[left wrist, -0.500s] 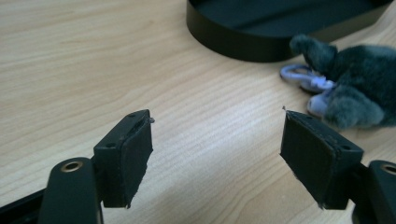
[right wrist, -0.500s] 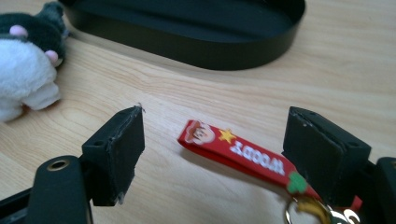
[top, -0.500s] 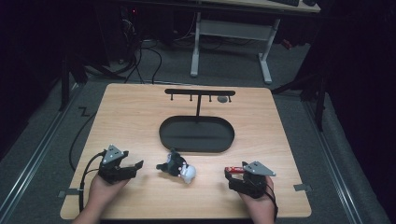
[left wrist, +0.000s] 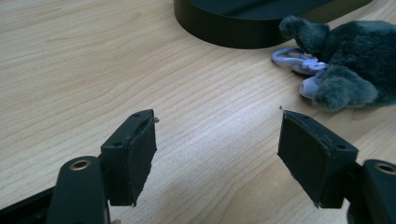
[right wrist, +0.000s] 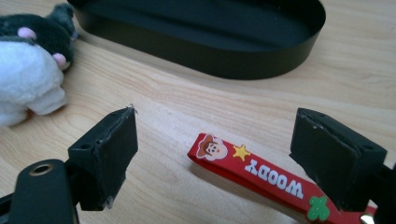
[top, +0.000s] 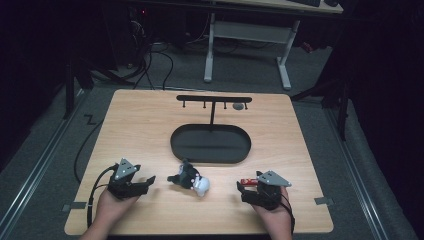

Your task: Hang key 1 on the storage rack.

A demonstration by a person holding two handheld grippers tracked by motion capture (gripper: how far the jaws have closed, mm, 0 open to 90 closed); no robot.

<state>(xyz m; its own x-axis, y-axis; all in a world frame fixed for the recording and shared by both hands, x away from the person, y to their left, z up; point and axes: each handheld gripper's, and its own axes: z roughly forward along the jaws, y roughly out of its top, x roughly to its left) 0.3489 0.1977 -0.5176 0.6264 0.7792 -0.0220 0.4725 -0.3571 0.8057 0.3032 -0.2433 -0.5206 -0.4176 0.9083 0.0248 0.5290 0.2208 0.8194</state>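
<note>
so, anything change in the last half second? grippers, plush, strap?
Nothing visibly changed. The left gripper and right gripper rest open on the table, holding nothing. The plush toy lies between them, the red strap by the right gripper's jaws, the black tray behind.

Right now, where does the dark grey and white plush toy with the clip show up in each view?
High view: dark grey and white plush toy lies bottom centre.
Left gripper view: it lies upper right.
Right gripper view: it lies upper left.
Shared landmark: the black oval tray just beyond it.
</note>
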